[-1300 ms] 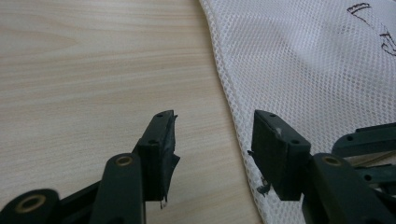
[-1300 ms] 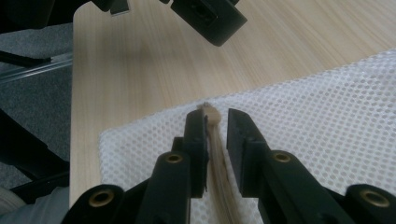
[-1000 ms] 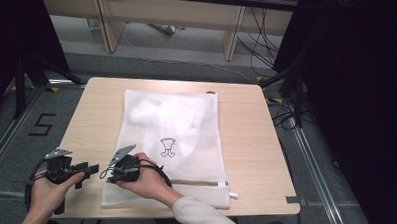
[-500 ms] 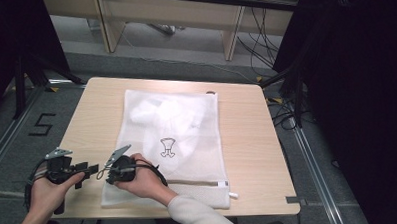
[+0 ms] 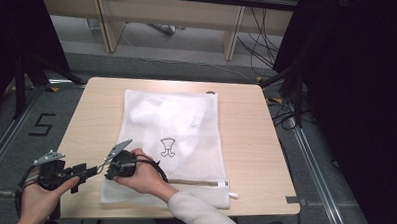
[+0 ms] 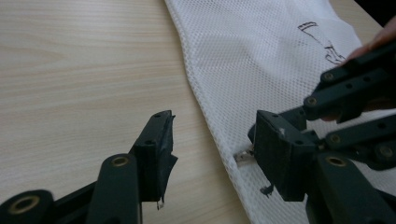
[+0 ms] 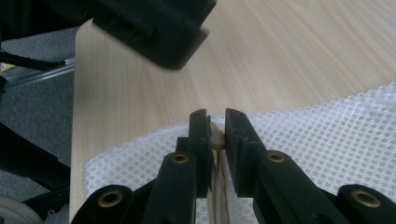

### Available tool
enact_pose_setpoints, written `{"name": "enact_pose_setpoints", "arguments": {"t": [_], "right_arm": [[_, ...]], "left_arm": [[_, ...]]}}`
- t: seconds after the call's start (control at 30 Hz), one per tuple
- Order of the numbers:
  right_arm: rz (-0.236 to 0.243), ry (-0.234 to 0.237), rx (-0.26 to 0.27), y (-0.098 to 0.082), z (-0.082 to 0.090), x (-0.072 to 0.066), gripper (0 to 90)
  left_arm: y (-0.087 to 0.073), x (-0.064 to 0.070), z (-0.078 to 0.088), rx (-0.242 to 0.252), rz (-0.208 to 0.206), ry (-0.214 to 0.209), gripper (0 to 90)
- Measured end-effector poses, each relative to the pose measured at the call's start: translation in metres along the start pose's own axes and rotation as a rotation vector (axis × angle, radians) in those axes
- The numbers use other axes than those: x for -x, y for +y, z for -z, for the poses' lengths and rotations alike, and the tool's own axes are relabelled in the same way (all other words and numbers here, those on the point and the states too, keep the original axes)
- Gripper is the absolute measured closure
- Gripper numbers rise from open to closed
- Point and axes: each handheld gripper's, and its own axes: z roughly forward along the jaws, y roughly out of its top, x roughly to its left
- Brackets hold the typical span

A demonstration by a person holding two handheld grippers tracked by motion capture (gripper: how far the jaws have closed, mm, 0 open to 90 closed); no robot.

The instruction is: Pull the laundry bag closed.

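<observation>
My right tool has just closed on the mesh bag's zipper end; my left tool stands open on the counter.

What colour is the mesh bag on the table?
White, with a small black printed figure; the mesh bag shows best in the high view.

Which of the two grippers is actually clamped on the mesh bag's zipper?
The right gripper: its jaws have just closed on the zipper end at the mesh bag corner. The left gripper is open, jaws apart beside the bag edge.
</observation>
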Motion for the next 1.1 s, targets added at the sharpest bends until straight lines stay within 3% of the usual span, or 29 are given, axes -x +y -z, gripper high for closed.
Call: {"name": "enact_pose_setpoints", "arguments": {"t": [0.1, 0.13, 0.27, 0.57, 0.63, 0.7, 0.73, 0.8, 0.83, 0.9, 1.1], "right_arm": [[-0.002, -0.008, 0.004, 0.004, 0.004, 0.002, 82.0], [-0.016, -0.003, 0.009, 0.005, 0.005, 0.001, 82.0], [0.009, -0.009, 0.025, 0.012, 0.009, 0.003, 82.1], [-0.002, -0.017, 0.039, 0.018, 0.017, 0.004, 82.1], [0.003, -0.023, 0.043, 0.020, 0.020, 0.005, 82.1], [0.013, -0.026, 0.052, 0.023, 0.023, 0.005, 82.1], [0.013, -0.026, 0.052, 0.023, 0.023, 0.005, 82.1], [-0.002, -0.027, 0.050, 0.024, 0.026, 0.004, 82.2], [0.010, -0.028, 0.057, 0.026, 0.028, 0.004, 82.2], [0.021, -0.028, 0.061, 0.026, 0.029, 0.004, 82.1], [0.023, -0.027, 0.052, 0.026, 0.029, 0.002, 82.1]], "left_arm": [[-0.001, 0.001, -0.001, -0.014, 0.009, -0.036, 46.3], [0.000, 0.002, -0.002, -0.018, -0.002, -0.045, 46.2], [0.000, 0.004, -0.003, -0.026, -0.025, -0.071, 46.2], [-0.001, 0.009, -0.009, -0.057, -0.052, -0.122, 46.4], [-0.002, 0.012, -0.012, -0.060, -0.042, -0.123, 46.4], [-0.003, 0.013, -0.016, -0.094, -0.036, -0.165, 46.9], [-0.003, 0.013, -0.016, -0.094, -0.036, -0.165, 47.5], [-0.003, 0.013, -0.019, -0.104, -0.020, -0.182, 47.9], [-0.004, 0.013, -0.020, -0.117, 0.005, -0.203, 49.7], [-0.004, 0.012, -0.022, -0.134, 0.018, -0.219, 51.5], [-0.006, 0.011, -0.027, -0.154, 0.058, -0.236, 61.2]]}}
